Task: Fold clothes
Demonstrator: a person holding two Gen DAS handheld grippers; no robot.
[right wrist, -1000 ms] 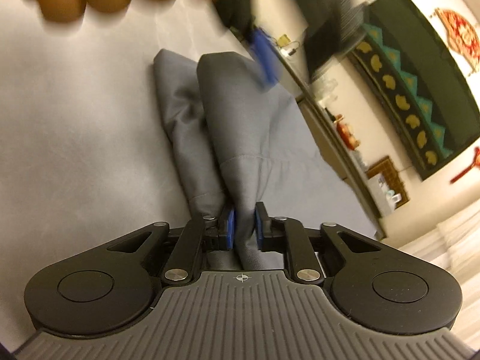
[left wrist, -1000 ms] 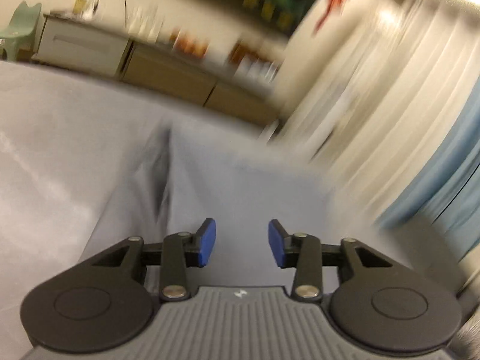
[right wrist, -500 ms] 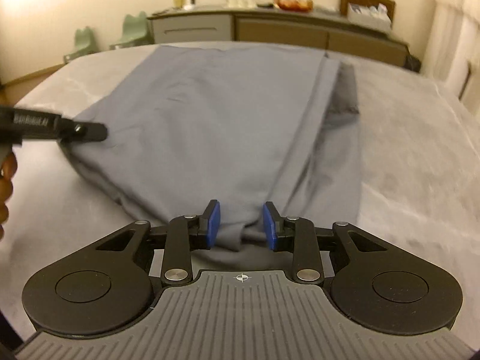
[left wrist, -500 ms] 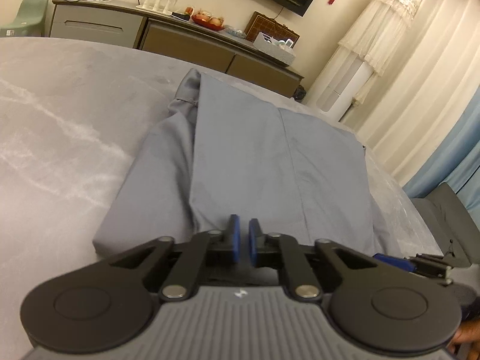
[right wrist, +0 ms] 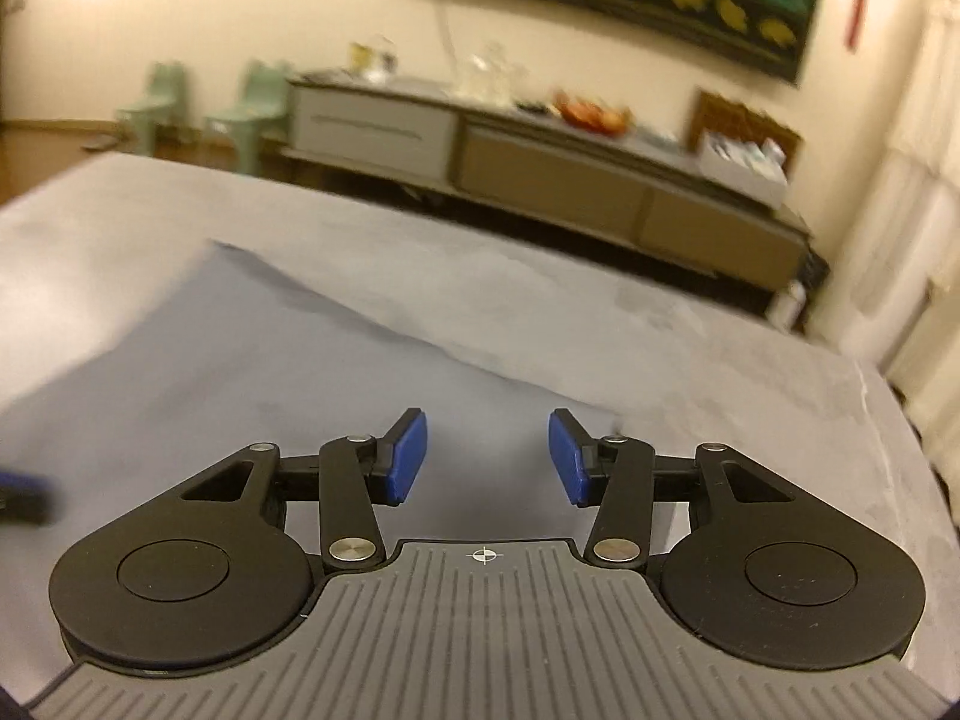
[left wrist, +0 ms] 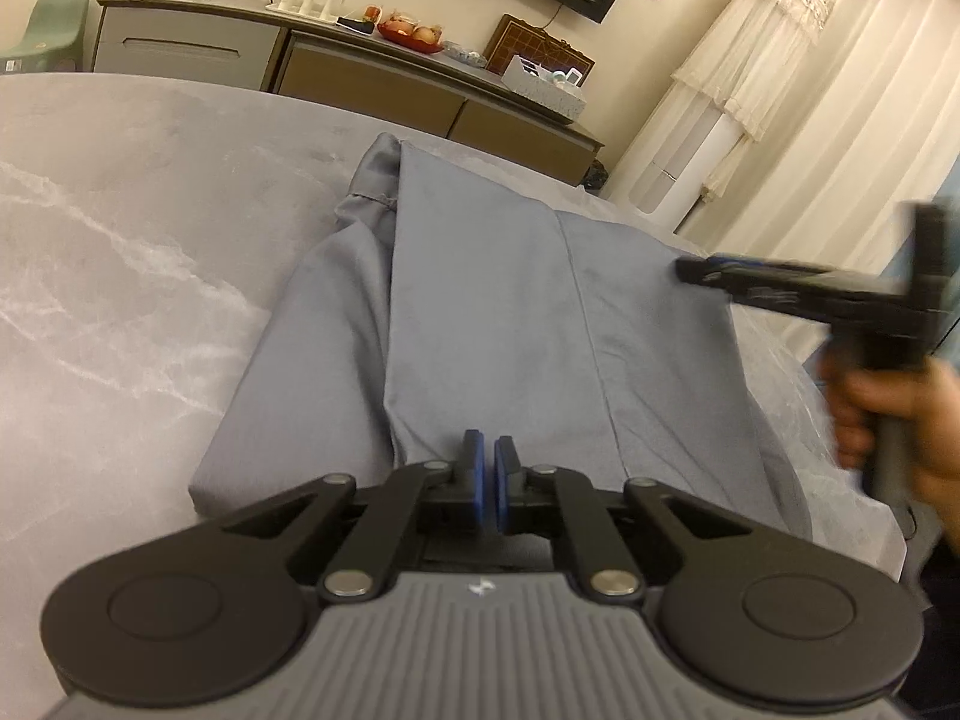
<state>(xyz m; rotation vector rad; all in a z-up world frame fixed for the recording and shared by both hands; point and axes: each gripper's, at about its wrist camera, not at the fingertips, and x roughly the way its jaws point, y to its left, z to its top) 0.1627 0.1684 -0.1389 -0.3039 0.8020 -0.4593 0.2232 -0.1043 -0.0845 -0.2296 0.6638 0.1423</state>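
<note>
Left wrist view tells most of it: the left tongs have snapped shut since a second ago, when their blue pads stood well apart, and they are now clamped on the near hem of the grey garment. That garment lies flat on the grey marbled counter, folded lengthwise, with one narrower layer showing along its left side and a seam running up the middle.

Over on the right, things have gone the other way. A second ago the right tongs were pinching a bunched corner of the cloth; now their jaws have just been opening and stand about half wide with nothing between the pads, only the flat cloth below. Seen from the left wrist, the person's hand carries them, blurred, above the garment's far right edge, so they have let go and swung clear across.

My reading is that one fold has been laid and released, and the left side has taken a fresh hold at the near end. What seems to come next is for the right side to find a matching hold on the same end, so both can carry it over towards the far end. The left grip looks small, so the hem might slip out.
</note>
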